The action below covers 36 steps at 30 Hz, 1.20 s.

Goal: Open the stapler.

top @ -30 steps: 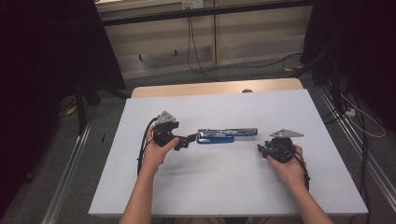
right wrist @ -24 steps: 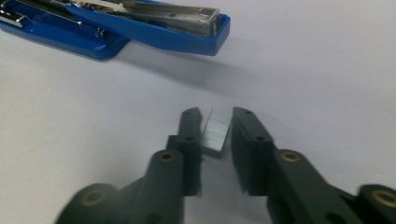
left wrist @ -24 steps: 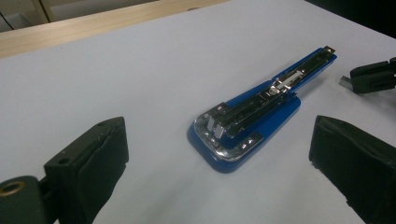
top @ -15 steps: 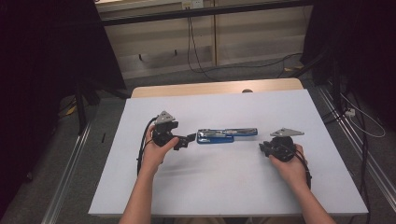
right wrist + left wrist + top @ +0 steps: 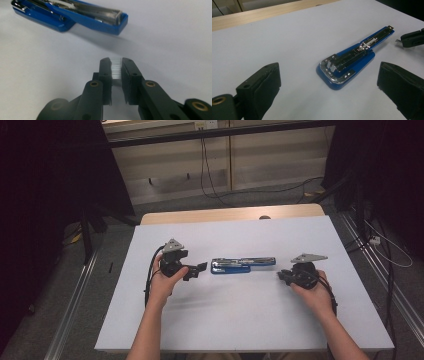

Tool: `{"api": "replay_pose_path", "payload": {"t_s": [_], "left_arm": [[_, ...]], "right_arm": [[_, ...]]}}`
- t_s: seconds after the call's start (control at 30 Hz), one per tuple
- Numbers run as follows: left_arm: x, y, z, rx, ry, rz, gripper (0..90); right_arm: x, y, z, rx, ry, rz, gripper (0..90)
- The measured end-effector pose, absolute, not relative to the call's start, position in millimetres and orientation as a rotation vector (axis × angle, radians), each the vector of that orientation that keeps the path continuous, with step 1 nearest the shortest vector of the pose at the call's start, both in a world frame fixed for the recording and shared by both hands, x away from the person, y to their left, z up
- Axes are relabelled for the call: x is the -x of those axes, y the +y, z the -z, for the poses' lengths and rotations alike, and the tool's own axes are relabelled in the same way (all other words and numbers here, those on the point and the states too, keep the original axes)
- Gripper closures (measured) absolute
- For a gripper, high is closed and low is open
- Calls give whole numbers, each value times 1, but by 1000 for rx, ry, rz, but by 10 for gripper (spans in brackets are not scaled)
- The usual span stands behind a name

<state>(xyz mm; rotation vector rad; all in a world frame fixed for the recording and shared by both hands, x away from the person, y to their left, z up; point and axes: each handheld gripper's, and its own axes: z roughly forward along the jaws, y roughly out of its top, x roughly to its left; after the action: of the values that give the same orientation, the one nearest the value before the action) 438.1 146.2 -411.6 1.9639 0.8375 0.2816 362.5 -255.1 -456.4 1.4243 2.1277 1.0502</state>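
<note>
- While the blue stapler (image 5: 243,265) lies opened flat mid-tabletop (image 5: 240,320), I keep my left gripper (image 5: 196,269) just left of it, fingers (image 5: 262,85) spread wide.
- My right gripper (image 5: 116,68) sits to its right, clear of the far end, fingers (image 5: 105,75) pinching a staple strip (image 5: 116,67).
- I judge the step to be loading that strip into the open magazine.
- To do it well, I'd steady the stapler's base with the left, line the strip up with the channel, and slide it in level, without tilting.
</note>
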Motion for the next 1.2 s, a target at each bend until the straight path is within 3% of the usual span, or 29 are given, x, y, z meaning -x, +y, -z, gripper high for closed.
{"api": "replay_pose_path", "payload": {"t_s": [1.2], "left_arm": [[-428, 169, 411, -1953, 895, -303, 51]], "right_arm": [[-397, -225, 407, -1139, 2264, -1222, 793]]}}
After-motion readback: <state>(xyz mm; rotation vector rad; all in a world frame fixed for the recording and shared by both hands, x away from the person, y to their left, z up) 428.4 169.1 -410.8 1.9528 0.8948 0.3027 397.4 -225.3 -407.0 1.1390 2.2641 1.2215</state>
